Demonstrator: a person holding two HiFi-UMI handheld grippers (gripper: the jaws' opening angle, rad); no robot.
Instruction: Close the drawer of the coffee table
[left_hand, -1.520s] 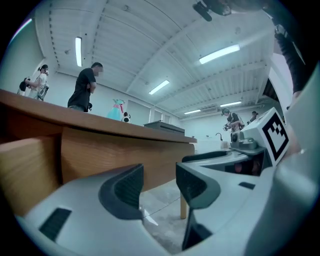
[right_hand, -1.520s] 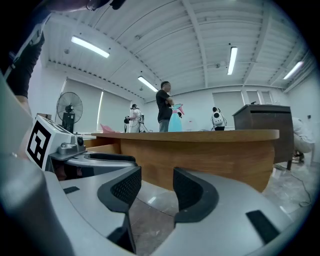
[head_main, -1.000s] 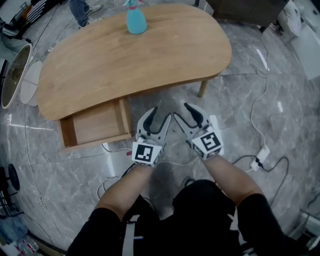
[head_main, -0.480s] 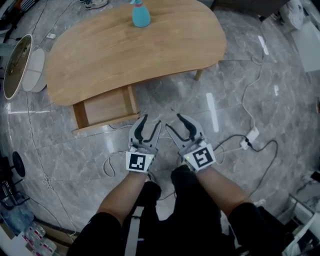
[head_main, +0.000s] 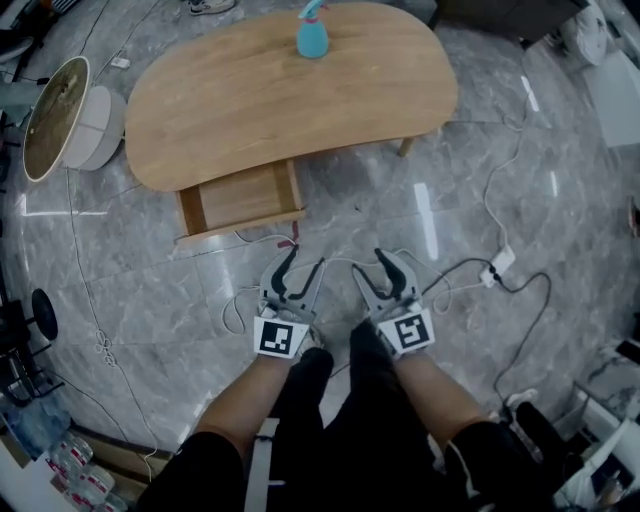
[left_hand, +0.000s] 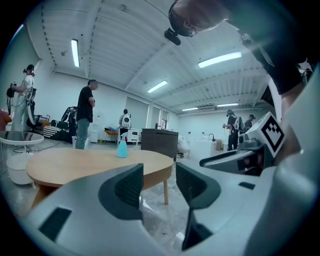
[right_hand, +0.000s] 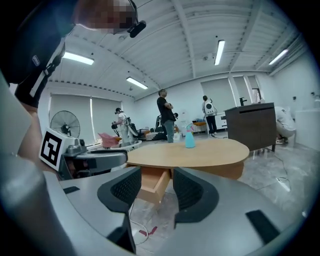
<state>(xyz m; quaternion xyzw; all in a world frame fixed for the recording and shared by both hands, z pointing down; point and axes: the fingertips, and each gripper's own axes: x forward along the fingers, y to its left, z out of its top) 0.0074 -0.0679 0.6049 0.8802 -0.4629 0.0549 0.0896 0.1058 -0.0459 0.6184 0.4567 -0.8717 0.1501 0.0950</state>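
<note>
Open lab hall, ceiling strip lights (right_hand: 218, 51), standing fan (right_hand: 65, 123), several people (right_hand: 165, 114) with equipment

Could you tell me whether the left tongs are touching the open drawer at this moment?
Apart. The head view shows a stretch of floor between the left tongs and the drawer front.

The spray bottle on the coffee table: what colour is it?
The spray bottle is light blue, clearest in the head view.
</note>
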